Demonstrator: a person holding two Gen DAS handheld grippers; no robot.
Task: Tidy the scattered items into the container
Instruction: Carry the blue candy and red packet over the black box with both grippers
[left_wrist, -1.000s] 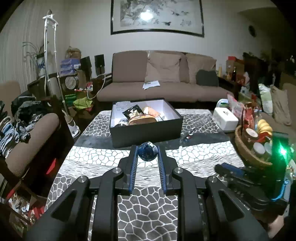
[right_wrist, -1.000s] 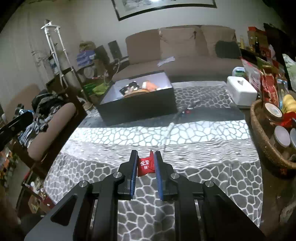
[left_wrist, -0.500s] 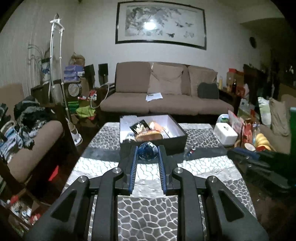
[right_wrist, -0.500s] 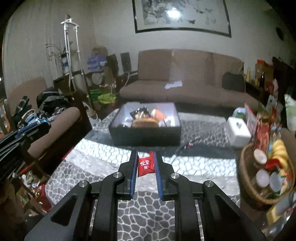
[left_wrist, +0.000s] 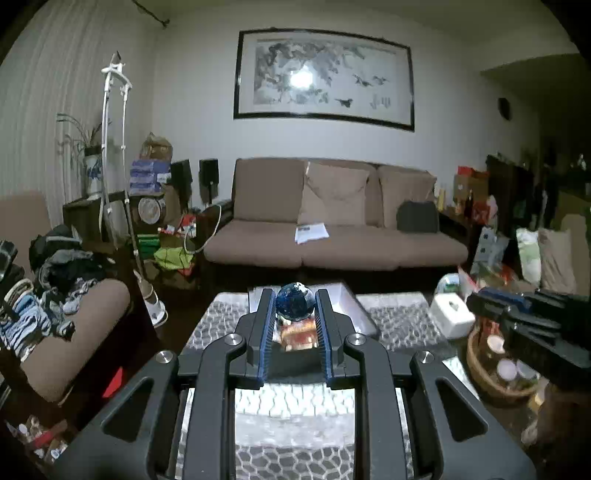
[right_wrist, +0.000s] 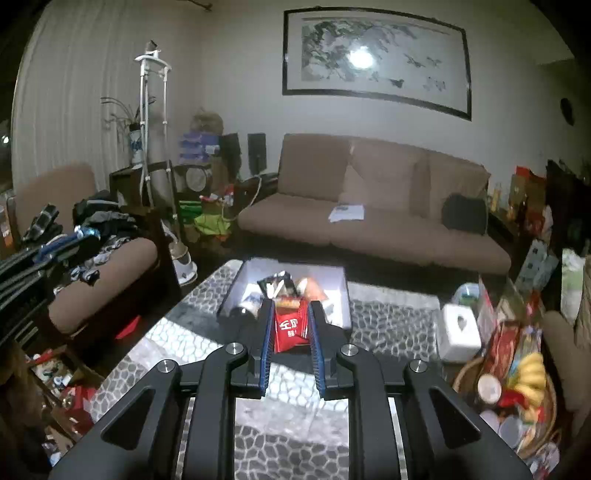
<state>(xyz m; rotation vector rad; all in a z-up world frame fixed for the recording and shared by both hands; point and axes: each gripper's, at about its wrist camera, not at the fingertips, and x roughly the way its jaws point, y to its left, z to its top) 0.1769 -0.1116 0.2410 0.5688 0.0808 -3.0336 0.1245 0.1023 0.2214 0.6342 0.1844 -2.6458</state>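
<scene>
My left gripper (left_wrist: 294, 301) is shut on a dark blue marbled ball (left_wrist: 295, 301), held high above the patterned table. Behind and below it lies the black open box (left_wrist: 352, 302), mostly hidden by the fingers. In the right wrist view my right gripper (right_wrist: 291, 314) is shut on a small red snack packet (right_wrist: 290, 326) with white characters. It hangs in front of the same box (right_wrist: 340, 273), which holds several snack packs and a bottle. The right gripper's body (left_wrist: 532, 325) shows at the right edge of the left wrist view.
A white tissue box (right_wrist: 460, 330) and a wicker basket (right_wrist: 465, 373) of jars and bananas stand on the table's right side. A brown sofa (left_wrist: 332, 236) lies beyond the table. An armchair (right_wrist: 107, 273) piled with clothes stands at the left.
Both grippers have risen well above the table with their loads, so the box now sits lower and smaller behind the fingertips. The grips are unchanged.
</scene>
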